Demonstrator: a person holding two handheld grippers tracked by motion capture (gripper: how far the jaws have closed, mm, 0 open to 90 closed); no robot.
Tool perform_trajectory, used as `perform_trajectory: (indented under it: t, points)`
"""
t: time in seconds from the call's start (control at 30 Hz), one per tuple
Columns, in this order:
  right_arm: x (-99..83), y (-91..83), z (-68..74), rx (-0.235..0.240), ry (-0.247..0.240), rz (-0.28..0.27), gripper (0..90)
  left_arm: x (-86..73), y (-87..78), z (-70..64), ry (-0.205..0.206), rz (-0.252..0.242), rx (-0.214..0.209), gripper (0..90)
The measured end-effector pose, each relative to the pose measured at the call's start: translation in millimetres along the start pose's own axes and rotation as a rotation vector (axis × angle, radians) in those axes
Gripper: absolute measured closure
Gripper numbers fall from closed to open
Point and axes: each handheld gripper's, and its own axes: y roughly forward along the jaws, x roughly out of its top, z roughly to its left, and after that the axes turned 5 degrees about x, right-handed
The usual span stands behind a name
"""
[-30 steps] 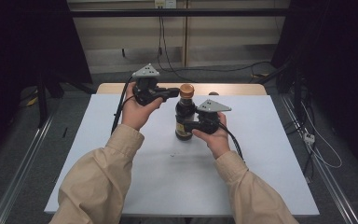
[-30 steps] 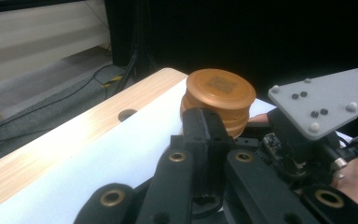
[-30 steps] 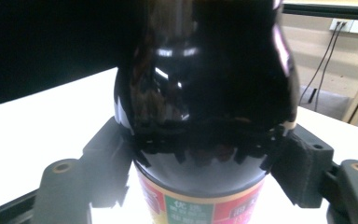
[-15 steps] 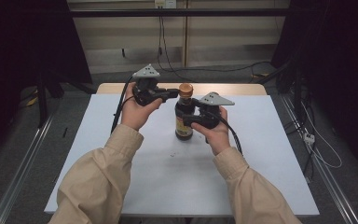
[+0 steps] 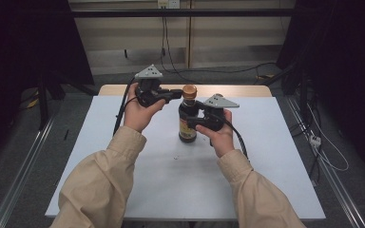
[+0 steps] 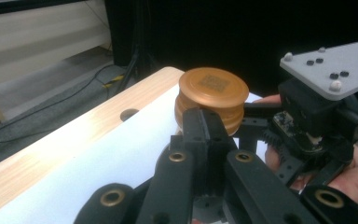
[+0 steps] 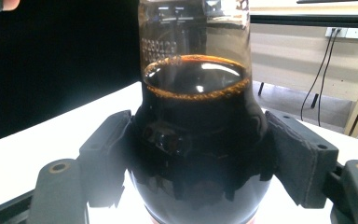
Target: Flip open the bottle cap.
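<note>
Black jaws of my right gripper clamp the soy sauce bottle at its rounded shoulder | left gripper jaws pinched together, tips against the copper-coloured cap | bottle upright mid-desk | I judge it glass, heavy with liquid, slick: hold shoulder, twist cap.

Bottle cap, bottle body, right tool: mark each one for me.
bottle cap (image 6: 213,86), left gripper view, flat orange top
bottle body (image 7: 198,154), right gripper view, dark glass below the liquid line
right tool (image 5: 193,120), high view, midway between its fingertips at the bottle
</note>
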Motion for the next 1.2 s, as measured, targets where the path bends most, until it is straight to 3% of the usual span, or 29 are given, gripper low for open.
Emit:
perform_trajectory:
  t: [0.13,0.23,0.3,0.33,0.4,0.47,0.63,0.77,0.8,0.93,1.13,1.2]
  points:
    - [-1.0,-0.1,-1.2,0.007,0.005,-0.005,26.4,3.2,-0.3,-3.5,0.029,0.013,0.008,90.0]
    - [-2.0,-0.6,-3.3,0.011,0.015,-0.011,26.5,6.1,1.3,-9.3,0.04,0.036,-0.021,90.0]
    - [-1.9,0.8,-3.6,0.016,0.017,-0.011,26.5,7.7,6.8,-16.1,0.057,0.06,-0.068,90.0]
    - [-1.7,1.8,-2.4,0.018,0.007,-0.008,26.5,8.4,10.2,-21.8,0.068,0.036,-0.076,90.0]
    - [-0.3,5.4,3.3,0.017,-0.025,0.001,26.4,14.7,14.2,-31.6,0.064,0.01,-0.053,90.0]
    - [1.7,7.5,8.7,0.02,-0.049,0.018,26.4,19.5,14.8,-35.7,0.085,0.029,-0.018,90.0]
    - [-1.6,0.4,-2.9,0.021,0.013,-0.003,26.3,10.7,-1.1,-21.4,0.031,0.026,-0.022,90.0]
    - [-1.4,2.6,-0.5,0.011,0.005,-0.004,26.3,6.0,-8.6,-13.8,0.026,0.049,0.016,90.0]
    - [-1.7,2.7,-0.4,0.014,0.005,-0.006,26.3,3.9,-9.4,-11.7,0.008,0.048,0.018,90.0]
    - [-1.5,0.8,-1.7,0.019,0.011,0.0,26.2,1.6,-6.9,-4.5,-0.005,0.049,0.044,90.0]
    - [-1.7,1.1,-1.8,0.022,0.008,0.001,26.2,1.2,-0.5,-0.9,-0.021,0.018,0.021,90.0]
    - [-2.1,1.1,-2.1,0.024,0.009,-0.002,26.3,3.1,-0.4,-1.3,-0.007,0.028,0.022,90.0]
